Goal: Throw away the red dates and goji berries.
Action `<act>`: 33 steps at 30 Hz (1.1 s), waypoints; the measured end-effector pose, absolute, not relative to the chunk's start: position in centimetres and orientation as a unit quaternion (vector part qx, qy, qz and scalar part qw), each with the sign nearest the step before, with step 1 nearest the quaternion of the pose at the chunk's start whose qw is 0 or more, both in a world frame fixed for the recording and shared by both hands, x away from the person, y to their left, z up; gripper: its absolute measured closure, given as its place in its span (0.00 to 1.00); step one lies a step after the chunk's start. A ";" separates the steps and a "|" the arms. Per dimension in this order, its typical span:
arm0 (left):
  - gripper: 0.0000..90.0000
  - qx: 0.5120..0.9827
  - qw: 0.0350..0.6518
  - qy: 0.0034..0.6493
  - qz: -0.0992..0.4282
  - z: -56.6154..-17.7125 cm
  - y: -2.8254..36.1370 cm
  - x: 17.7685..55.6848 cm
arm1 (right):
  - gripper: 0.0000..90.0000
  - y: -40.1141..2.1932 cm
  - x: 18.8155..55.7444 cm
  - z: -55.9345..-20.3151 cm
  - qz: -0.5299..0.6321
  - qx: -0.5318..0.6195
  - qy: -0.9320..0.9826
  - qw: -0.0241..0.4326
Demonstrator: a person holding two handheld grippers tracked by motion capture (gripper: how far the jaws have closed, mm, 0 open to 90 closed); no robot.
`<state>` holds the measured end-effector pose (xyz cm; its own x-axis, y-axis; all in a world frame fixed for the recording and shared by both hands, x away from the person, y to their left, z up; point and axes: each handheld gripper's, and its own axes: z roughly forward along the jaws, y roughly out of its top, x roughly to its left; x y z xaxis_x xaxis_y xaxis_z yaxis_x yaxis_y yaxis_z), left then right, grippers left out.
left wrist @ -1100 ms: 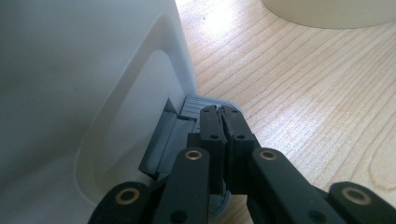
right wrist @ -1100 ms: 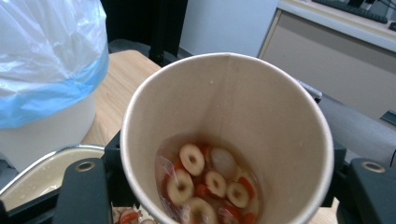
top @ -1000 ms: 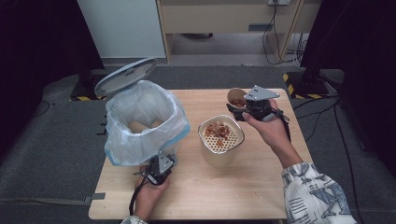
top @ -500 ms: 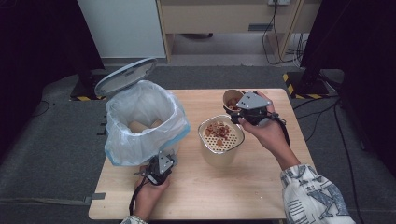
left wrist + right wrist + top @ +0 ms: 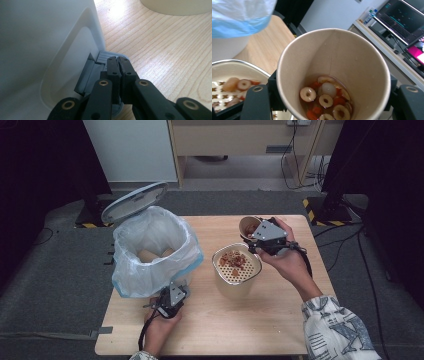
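The right gripper [image 5: 261, 239] clamps a paper cup [image 5: 334, 75] of sliced fruit and liquid, tilted just above the far right rim of the strainer pot [image 5: 236, 270], which stands mid-table with fruit pieces on its perforated insert. Left of the strainer pot, the left gripper [image 5: 117, 65], jaws pressed together, bears on the grey pedal [image 5: 100, 72] at the foot of the lined bin [image 5: 152, 250], its lid up

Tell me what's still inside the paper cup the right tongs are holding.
In the paper cup, held by the right tongs: sliced ring-shaped fruit pieces, a pale round piece and red bits sitting in a little liquid at the bottom. Whatever lies beneath the top pieces is covered.
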<state>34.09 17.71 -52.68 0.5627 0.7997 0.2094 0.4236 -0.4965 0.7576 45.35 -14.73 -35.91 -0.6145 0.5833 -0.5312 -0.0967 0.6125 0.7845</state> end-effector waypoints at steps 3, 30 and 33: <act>0.97 0.818 0.335 0.374 0.281 -52.7 17.7 34.1 | 0.35 -14.5 45.2 -36.0 0.407 0.141 0.804 0.410; 0.97 0.817 0.336 0.374 0.281 -52.7 17.7 34.1 | 0.35 -16.4 47.5 -32.1 0.371 0.106 0.803 0.453; 0.97 0.817 0.336 0.374 0.281 -52.7 17.7 34.1 | 0.35 -16.2 47.3 -31.9 0.375 0.105 0.801 0.455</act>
